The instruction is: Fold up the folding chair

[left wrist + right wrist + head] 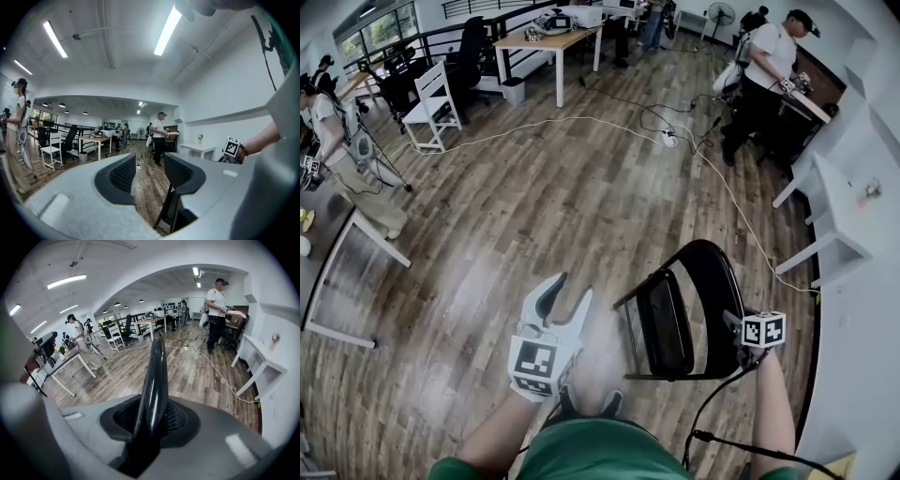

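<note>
The folding chair (712, 281) stands on the wooden floor (534, 216), directly under my right claw (151, 423) and off to the right of my left claw (567, 300). My right claw is clamped on the upper edge of the chair's black backrest; in the right gripper view the glossy rim runs up from between the two pads, which press on it from either side. That claw's marker cube (763, 329) sits just right of the backrest. The seat looks tipped up on edge, close against the backrest on the side toward my left claw, though I cannot tell whether it is fully flat. My left claw hangs with its jaws apart and nothing between them, only floor showing through the gap. A white cable (741, 220) trails across the boards beyond the chair, well clear of both claws.
</note>
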